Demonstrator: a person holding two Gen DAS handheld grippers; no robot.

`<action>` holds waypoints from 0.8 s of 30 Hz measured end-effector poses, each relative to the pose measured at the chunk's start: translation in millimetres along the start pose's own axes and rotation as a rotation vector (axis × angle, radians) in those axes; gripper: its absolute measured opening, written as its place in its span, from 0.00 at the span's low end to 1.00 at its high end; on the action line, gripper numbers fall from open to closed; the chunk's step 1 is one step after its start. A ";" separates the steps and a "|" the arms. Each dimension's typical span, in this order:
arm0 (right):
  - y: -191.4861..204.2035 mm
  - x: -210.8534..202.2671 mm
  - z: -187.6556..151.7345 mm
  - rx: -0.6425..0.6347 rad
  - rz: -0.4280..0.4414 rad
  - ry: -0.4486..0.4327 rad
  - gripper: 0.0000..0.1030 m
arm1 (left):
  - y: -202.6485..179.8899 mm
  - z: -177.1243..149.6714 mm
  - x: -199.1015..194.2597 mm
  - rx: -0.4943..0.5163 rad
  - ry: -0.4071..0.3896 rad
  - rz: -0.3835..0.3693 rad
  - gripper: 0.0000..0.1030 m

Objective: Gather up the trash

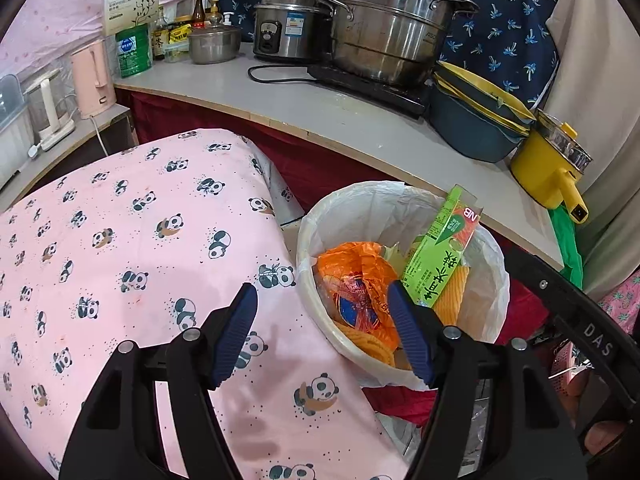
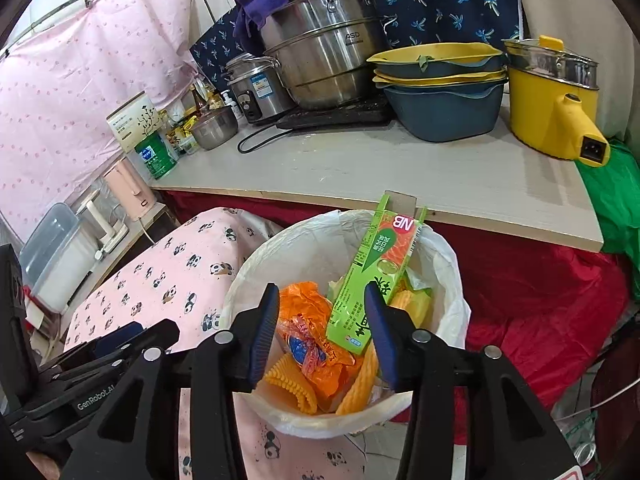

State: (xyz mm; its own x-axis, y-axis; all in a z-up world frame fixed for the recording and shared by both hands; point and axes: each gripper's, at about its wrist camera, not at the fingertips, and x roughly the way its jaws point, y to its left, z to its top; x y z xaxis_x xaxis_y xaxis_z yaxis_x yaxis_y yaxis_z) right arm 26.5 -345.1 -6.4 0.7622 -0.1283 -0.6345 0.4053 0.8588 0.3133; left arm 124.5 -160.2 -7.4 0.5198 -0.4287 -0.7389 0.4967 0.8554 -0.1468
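A white trash bin point(image 1: 490, 280) lined with a clear bag stands beside a panda-print table. It also shows in the right wrist view point(image 2: 452, 280). In it lie a green carton point(image 1: 440, 256) point(image 2: 380, 264), an orange wrapper point(image 1: 356, 284) point(image 2: 308, 328) and yellow foam netting point(image 2: 292, 384). My left gripper point(image 1: 322, 336) is open and empty, over the table's edge next to the bin. My right gripper point(image 2: 320, 332) is open and empty, right above the bin's mouth.
The pink panda cloth point(image 1: 140, 260) covers the table left of the bin. Behind it a grey counter point(image 2: 400, 172) carries steel pots point(image 2: 320, 52), stacked blue basins point(image 2: 444, 92) and a yellow electric pot point(image 2: 552, 96). Red cloth point(image 2: 540, 292) hangs below the counter.
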 end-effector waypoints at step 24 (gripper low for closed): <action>20.2 -60.4 -34.7 -0.166 -0.079 0.005 0.84 | -5.4 -38.2 -54.6 0.000 -0.051 0.139 0.84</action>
State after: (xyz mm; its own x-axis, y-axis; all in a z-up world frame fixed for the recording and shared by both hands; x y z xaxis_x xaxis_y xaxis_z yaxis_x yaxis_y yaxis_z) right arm -28.9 -302.7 13.7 0.7286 -0.1966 -0.6561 0.3745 0.9164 0.1413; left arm 66.8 -130.2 8.7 0.6184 -0.3202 -0.7176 0.4175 0.9076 -0.0452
